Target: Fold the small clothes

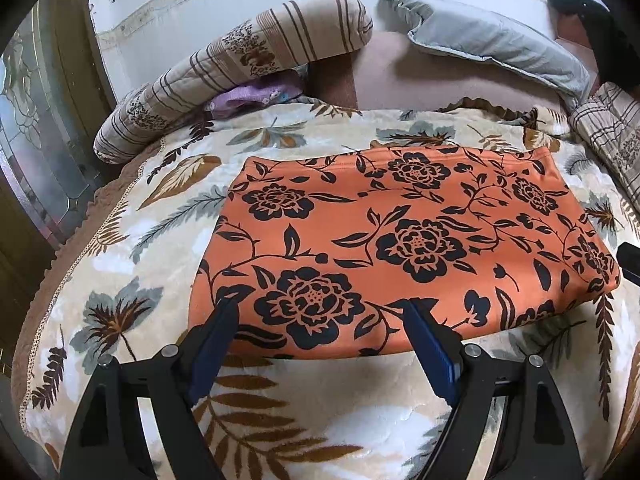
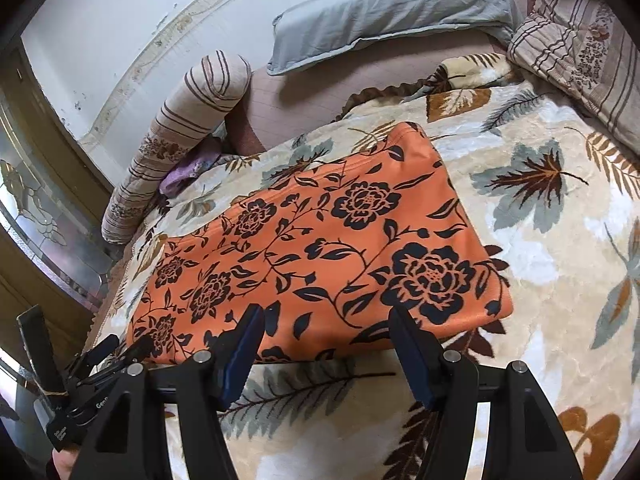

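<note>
An orange garment with black flowers (image 1: 400, 240) lies flat as a folded rectangle on the leaf-print blanket (image 1: 132, 280); it also shows in the right wrist view (image 2: 328, 256). My left gripper (image 1: 322, 308) is open and empty, its fingertips over the garment's near edge toward the left corner. My right gripper (image 2: 326, 316) is open and empty, its fingertips over the near edge toward the right corner. The left gripper's body (image 2: 92, 376) shows at the lower left of the right wrist view.
A striped bolster (image 1: 224, 72) lies at the back left with a purple cloth (image 1: 256, 94) under it. A grey pillow (image 1: 492, 44) lies at the back. Another striped cushion (image 2: 584, 56) lies at the right. The bed's left edge (image 1: 44, 292) drops off beside a glass door (image 1: 36, 140).
</note>
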`<state>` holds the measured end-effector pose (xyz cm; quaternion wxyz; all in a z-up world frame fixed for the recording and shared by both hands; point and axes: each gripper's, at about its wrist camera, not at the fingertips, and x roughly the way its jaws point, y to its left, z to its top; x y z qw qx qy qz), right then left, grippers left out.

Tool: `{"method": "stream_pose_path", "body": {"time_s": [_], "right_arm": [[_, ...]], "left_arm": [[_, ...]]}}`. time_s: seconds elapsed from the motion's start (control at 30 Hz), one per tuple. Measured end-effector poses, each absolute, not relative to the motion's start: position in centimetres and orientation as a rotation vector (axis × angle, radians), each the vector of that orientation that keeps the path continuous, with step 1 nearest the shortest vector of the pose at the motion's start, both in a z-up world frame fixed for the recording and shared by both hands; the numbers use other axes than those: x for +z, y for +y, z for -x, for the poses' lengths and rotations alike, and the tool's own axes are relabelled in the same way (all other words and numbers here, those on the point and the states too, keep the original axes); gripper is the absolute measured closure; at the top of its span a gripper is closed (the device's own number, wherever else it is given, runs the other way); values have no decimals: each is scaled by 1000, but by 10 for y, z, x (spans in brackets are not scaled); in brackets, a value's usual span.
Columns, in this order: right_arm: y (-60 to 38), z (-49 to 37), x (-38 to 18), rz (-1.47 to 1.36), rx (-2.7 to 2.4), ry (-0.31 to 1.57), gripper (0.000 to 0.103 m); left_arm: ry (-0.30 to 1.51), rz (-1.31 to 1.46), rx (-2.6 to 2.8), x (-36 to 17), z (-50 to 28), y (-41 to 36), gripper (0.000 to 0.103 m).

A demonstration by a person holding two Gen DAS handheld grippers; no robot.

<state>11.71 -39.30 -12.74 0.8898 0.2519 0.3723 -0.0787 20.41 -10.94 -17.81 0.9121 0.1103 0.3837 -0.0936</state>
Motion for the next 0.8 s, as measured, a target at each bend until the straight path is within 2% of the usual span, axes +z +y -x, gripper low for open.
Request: {"method": "stream_pose_path", "body": {"time_s": [0.2, 0.43, 0.63, 0.67, 0.73, 0.8], "right_arm": [[-407, -111, -129, -554, -181, 784, 35], [-445, -109, -159, -899, -116, 840, 35], [-456, -112, -190, -1120, -47, 895, 35], [-457, -112, -194, -1142, -46, 899, 35], [-458, -113, -200, -1169, -48, 901, 35], [-458, -115, -205, -1177, -58, 902, 35]], "left_arm": [[807, -239, -198, -183, -205, -113, 19], [1024, -33, -237, -211, -233, -84, 19], [1102, 172, -300, -221, -244, -56, 19], [1102, 189, -311, -222, -245, -55, 21], [1092, 194, -308, -223, -245, -52, 37], [1085, 211, -305, -225, -247, -50, 41]]}}
